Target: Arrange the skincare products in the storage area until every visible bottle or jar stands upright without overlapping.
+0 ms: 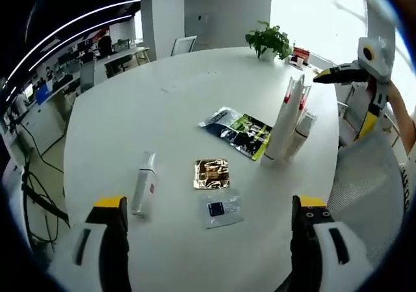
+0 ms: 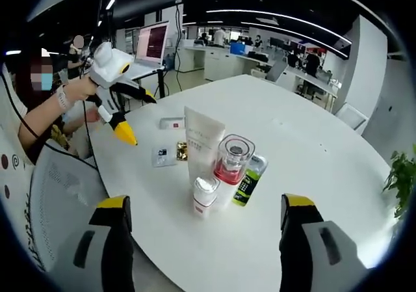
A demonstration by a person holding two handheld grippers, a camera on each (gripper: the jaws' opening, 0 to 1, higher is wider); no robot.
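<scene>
Looking along the left tongs (image 1: 208, 217), the left gripper view takes in a round white surface (image 1: 130, 110) with a small white bottle with a red mark (image 1: 143, 183) lying flat just ahead of the left jaw, a gold foil sachet (image 1: 211, 173) ahead between the jaws, and a clear sachet with a dark square (image 1: 221, 209) nearer still. Beyond the gold one lies a dark blue and lime green packet (image 1: 238, 132). To the right of it stand a tall white tube (image 1: 285, 121) and a short white bottle (image 1: 300, 133), touching or nearly so. A potted green plant (image 1: 268, 41) sits at the far edge.

The right gripper view faces the standing group from the other side: the tall white tube (image 2: 203, 142), a clear-capped bottle with a red band (image 2: 231, 163) and the short white bottle (image 2: 205, 195) stand upright, crowded together ahead between the jaws of the right tongs (image 2: 207, 220). Whether they touch is unclear. The green packet (image 2: 249, 178) lies beside them. Farther off, a person's hand (image 2: 81, 87) holds the left tongs (image 2: 136, 116) tilted above the surface, beside a grey mesh chair (image 2: 58, 194).

Both tongs are spread wide, grasping nothing. The right tongs (image 1: 323, 77) hover above the standing tube.
</scene>
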